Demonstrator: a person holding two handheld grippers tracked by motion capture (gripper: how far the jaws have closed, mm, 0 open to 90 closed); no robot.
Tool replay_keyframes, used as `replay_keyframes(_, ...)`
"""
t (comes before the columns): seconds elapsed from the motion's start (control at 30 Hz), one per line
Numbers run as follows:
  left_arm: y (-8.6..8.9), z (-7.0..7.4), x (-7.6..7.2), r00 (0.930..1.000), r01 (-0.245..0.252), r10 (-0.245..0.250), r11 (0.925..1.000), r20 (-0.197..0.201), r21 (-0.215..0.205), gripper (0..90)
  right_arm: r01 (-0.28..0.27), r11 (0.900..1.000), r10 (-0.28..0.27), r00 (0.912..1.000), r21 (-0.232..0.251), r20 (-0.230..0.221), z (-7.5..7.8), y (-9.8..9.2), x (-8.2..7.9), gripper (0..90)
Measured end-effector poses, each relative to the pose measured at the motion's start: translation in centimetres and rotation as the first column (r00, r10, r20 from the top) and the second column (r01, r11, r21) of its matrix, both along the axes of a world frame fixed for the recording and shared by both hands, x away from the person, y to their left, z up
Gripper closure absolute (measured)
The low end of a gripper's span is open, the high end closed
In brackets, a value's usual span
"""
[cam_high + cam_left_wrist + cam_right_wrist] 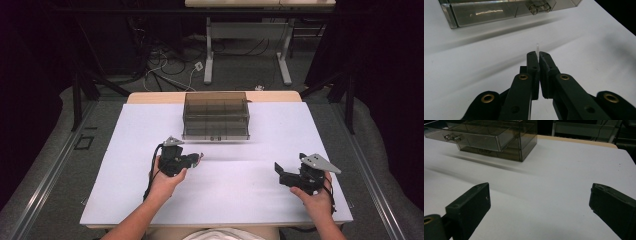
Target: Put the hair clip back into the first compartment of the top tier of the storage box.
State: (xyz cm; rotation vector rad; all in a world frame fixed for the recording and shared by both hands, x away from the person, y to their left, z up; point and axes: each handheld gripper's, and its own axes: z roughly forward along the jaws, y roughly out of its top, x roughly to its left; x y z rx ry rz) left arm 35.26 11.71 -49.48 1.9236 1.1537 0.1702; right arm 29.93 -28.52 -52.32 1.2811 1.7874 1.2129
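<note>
- One smoky clear drawer box (216,115) sits at the far middle of the white table (125,165); using it as the landmark.
- Box count: two drawer levels visible in the right gripper view (496,140), the upper one pulled partly out, with one small clear handle (451,137) on its front.
- Two grippers, one per hand, both on the near side of the box.
- Left gripper (192,160): near-left of the box, close to its front edge. Jaws pressed together on one thin clear strip (537,50); its tip sticks up just past the jaw tips in the left gripper view, pointing towards the box front.
- What the strip is exactly: cannot tell, too small and transparent.
- Right gripper (281,172): near-right of the box, well apart from it. Jaws spread wide, nothing between them, bare table under them.
- Two hands: left hand (167,182) and right hand (317,197) come in from the near edge, opposite the box.
- Beyond the box: one desk frame (247,50) and loose cables on the floor.
</note>
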Motion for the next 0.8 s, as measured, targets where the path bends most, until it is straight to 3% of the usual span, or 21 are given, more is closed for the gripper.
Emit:
replay_keyframes(0.33, 1.0, 1.3, 0.4, 0.9997, -0.018, 0.018, 0.9997, 0.017, -0.017, 87.4, 0.003, 1.000, -0.003, 1.0000, 0.008, 0.007, 0.0, 0.0, 0.0, 3.2)
replay_keyframes(0.8, 1.0, 3.0, 1.4, 0.9981, -0.033, 0.034, 0.9991, 0.051, -0.025, 87.4, 0.003, 1.000, -0.003, 1.0000, 0.003, 0.003, 0.1, -0.1, -0.1, 3.2)
